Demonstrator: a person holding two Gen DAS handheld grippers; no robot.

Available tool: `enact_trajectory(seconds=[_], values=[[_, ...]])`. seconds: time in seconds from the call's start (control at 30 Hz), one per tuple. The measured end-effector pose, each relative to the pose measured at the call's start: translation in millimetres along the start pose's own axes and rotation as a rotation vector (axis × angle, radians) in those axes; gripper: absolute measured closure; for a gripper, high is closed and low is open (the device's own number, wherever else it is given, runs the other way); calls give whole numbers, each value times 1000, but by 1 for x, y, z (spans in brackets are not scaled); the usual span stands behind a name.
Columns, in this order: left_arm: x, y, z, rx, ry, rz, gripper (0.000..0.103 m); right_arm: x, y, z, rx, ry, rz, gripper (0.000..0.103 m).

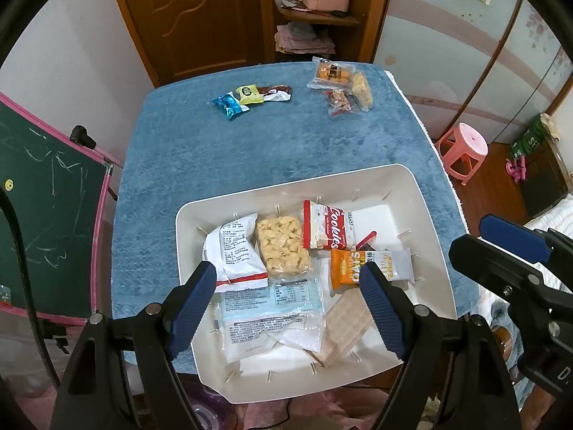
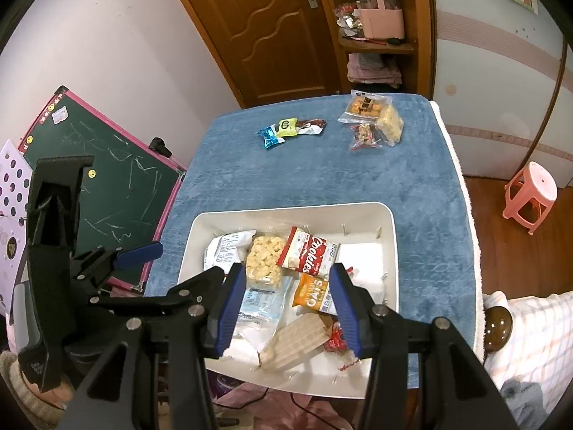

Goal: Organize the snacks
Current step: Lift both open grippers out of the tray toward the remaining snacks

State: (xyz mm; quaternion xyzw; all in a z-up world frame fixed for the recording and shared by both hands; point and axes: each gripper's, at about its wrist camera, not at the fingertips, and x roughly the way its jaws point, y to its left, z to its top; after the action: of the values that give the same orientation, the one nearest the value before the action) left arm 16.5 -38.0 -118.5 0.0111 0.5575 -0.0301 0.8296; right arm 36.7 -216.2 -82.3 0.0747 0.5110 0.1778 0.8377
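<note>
Tabletop (image 1: 286, 143) under blue towel. Loose snacks at 12 o'clock: three small wrapped bars (image 1: 250, 98) and, to their right, clear-bagged snacks (image 1: 340, 87). White tray (image 1: 426, 193) at 6 o'clock holds Cookies pack (image 1: 327, 229), Oats bar (image 1: 352, 268), puffed-rice bag (image 1: 283, 247), white sachet (image 1: 236, 251), wafer pack (image 1: 343, 326).

Left hand-held gripper (image 1: 290, 283): jaws wide apart above tray, nothing gripped. Right hand-held gripper (image 2: 288, 286): jaws parted, nothing between them.

Left tongs (image 1: 290, 288): black plastic frame, blue knurled pads, silver rivets at pivots. Right tongs (image 2: 288, 306): same black arms, blue textured pads, round silver screws.
</note>
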Motion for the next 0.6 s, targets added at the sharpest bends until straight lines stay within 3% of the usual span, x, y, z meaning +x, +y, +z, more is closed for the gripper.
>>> enact_trajectory(seconds=[0.6], values=[[-6,14,11,-37,-18,14,22,2,4,8,2,1,4,54]])
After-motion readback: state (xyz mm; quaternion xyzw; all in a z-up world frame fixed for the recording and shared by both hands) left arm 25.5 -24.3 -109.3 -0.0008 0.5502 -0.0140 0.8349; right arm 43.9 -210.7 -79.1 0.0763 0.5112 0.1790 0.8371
